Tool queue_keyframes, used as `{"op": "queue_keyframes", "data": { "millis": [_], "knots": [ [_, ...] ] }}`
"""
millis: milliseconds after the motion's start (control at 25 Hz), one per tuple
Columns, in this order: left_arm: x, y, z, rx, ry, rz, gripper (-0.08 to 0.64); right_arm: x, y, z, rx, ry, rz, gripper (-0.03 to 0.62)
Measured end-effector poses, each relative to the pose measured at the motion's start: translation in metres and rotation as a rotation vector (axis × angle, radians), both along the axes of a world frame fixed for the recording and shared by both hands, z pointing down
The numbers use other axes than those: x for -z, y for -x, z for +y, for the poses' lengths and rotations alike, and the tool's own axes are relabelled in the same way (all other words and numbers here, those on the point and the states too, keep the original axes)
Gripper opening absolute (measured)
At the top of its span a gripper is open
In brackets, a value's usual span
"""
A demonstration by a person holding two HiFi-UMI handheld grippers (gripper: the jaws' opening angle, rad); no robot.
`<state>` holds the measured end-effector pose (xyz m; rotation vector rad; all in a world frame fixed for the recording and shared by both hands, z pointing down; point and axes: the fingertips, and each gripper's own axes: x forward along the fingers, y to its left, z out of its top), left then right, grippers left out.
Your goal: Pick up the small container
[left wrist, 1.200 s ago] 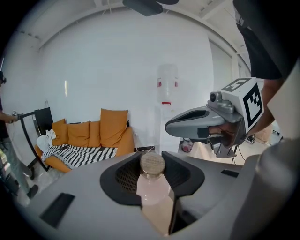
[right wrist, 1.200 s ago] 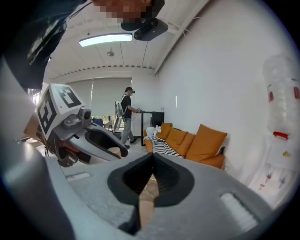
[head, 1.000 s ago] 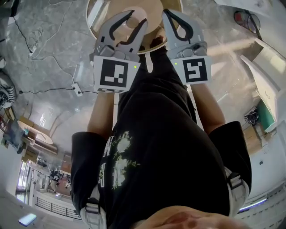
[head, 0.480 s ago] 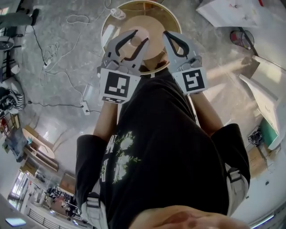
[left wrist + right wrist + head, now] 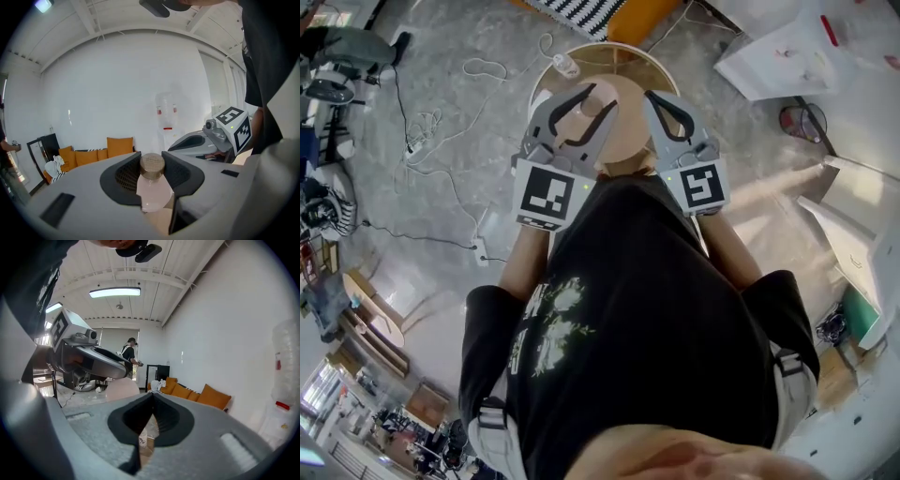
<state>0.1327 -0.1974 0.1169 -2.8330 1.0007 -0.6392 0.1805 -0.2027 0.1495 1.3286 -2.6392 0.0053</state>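
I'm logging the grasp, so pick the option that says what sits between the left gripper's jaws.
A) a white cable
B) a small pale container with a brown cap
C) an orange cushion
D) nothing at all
B: in the left gripper view the small container, its brown cap on top, sits clamped between the pads of the left gripper.

A large open studio or lab-like workspace is indicated: a polished stone floor [image 5: 431, 216] strewn with loose cables [image 5: 476, 67], bare white walls [image 5: 117, 89], a ceiling strip light [image 5: 115, 292], an orange sofa [image 5: 91, 157] and a round wooden table [image 5: 581, 52].
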Motion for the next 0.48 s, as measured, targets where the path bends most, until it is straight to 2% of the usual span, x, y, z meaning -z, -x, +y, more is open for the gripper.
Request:
{"op": "queue_keyframes", "data": {
  "millis": [200, 360, 480],
  "knots": [
    [0.023, -0.001, 0.006, -0.012, -0.019, 0.024, 0.147, 0.014, -0.003, -0.002, -0.003, -0.016, 0.029, -0.006],
    [0.031, 0.002, 0.007, 0.059, 0.076, 0.114, 0.147, 0.019, -0.002, 0.001, 0.01, -0.031, 0.036, -0.006],
    [0.029, 0.003, 0.007, 0.066, 0.094, 0.118, 0.147, 0.016, -0.003, 0.003, 0.014, -0.03, 0.035, -0.006]
  ]
}}
